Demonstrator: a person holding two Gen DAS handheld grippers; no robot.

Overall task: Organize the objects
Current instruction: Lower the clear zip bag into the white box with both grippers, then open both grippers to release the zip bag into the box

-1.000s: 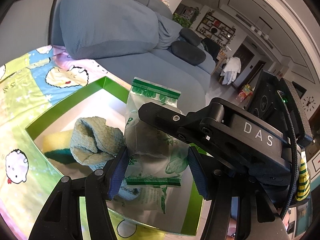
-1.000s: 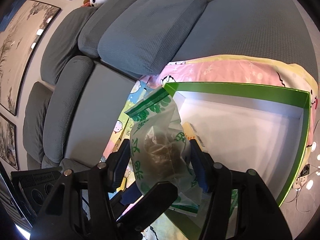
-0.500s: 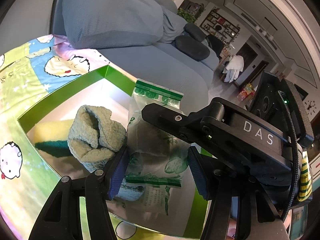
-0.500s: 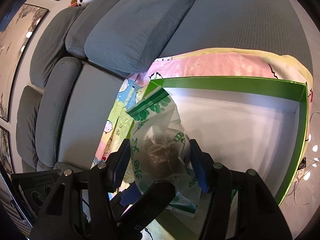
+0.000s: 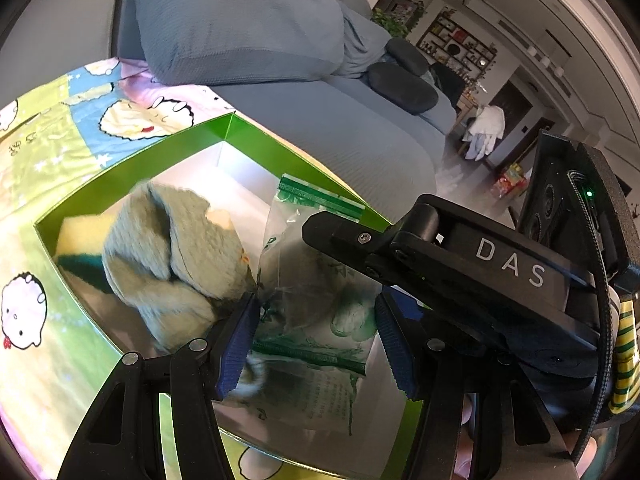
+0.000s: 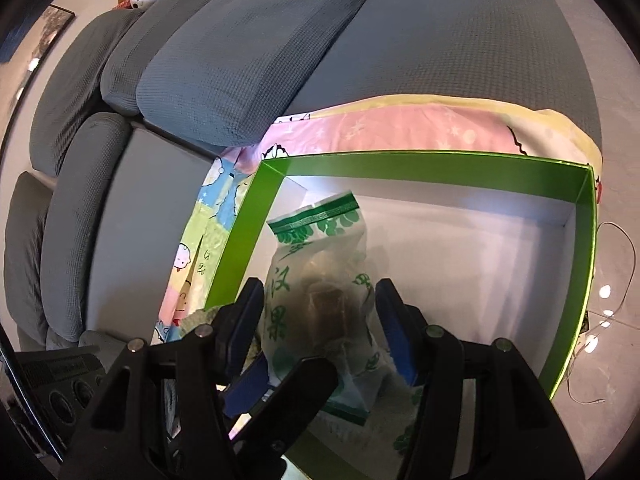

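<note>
A clear plastic bag with green print and a green zip strip, holding dark contents, stands inside a green box with a white floor. Both grippers close on this one bag. My left gripper holds its lower part between blue pads. My right gripper is shut on the bag from the other side; its black arm crosses the left wrist view. A pale green towel and a yellow-green sponge lie in the box, left of the bag.
The box rests on a cartoon-print blanket over a grey-blue sofa. Sofa cushions rise behind the box. The right half of the box floor holds nothing. A white cable lies on the floor beyond.
Both grippers have moved with the bag further in over the box and lower. The towel now looks closer and larger beside the left finger. Neither grip has changed.
</note>
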